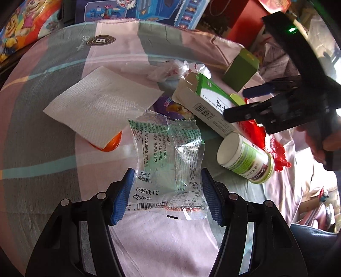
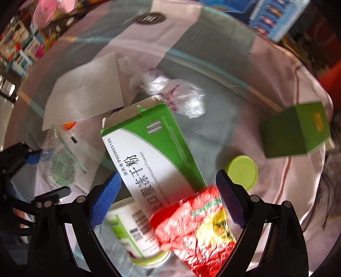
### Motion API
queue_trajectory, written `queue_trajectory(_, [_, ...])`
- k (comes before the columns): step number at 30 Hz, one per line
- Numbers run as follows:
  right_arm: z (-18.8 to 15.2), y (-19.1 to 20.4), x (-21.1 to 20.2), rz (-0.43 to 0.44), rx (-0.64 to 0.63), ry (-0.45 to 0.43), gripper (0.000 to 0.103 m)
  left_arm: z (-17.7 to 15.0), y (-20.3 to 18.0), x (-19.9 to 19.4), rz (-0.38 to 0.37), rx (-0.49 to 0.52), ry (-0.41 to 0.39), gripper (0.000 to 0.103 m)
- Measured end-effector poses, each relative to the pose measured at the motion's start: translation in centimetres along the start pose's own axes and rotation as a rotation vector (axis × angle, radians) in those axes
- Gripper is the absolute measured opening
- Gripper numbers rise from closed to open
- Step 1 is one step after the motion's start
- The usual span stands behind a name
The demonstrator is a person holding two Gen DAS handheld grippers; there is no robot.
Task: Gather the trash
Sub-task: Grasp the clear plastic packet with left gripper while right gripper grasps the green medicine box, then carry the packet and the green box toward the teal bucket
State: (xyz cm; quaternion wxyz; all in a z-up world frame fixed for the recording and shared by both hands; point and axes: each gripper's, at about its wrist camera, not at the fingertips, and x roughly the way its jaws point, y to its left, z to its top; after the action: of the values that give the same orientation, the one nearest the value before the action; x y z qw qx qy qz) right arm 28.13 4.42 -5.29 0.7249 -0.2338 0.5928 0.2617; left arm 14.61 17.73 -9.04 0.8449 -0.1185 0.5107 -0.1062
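Observation:
Trash lies on a cloth-covered table (image 1: 64, 149). In the left wrist view my left gripper (image 1: 166, 191) is open, its blue pads either side of a clear snack wrapper (image 1: 168, 157) with green print. Beyond it lie a white napkin (image 1: 102, 106) over an orange thing (image 1: 113, 143), a crumpled plastic bag (image 1: 170, 69), a green-white carton (image 1: 204, 102), a white bottle (image 1: 245, 157) on its side and a red wrapper (image 1: 277, 153). In the right wrist view my right gripper (image 2: 168, 196) is open above the carton (image 2: 149, 153), the red wrapper (image 2: 196, 230) and the bottle (image 2: 127, 230).
A small green box (image 2: 296, 130) and a green round lid (image 2: 243, 170) lie to the right. Toy boxes (image 1: 149, 10) and a cartoon bag (image 1: 23, 25) stand behind the table. The left gripper shows at the left edge of the right wrist view (image 2: 32, 157).

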Motion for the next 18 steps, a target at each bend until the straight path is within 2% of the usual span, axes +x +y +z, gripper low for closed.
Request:
queue_trajectory(8, [1.6,0.5,2.6,0.014,-0.046,0.037,0.087,0.0,0.3,0.1,-0.014,-0.023,0.008,0.064])
queue_trajectory(9, [1.7,0.6,2.8,0.019,-0.047,0.033,0.079,0.0,0.3,0.1,-0.013,-0.023,0.010,0.064])
queue_trajectory(10, [1.7,0.7,2.7,0.023,-0.050,0.022,0.074,0.0,0.1,0.2,-0.012,-0.023,0.011,0.064])
queue_trajectory(15, [1.7,1.1,0.3,0.031,-0.031,-0.073,0.074,0.2,-0.3,-0.3,-0.004,-0.029,-0.009,0.064])
queue_trajectory(18, [1.8,0.1,-2.7,0.040,0.042,-0.163,0.074,0.6,-0.9,-1.0,0.006,-0.031,-0.028,0.064])
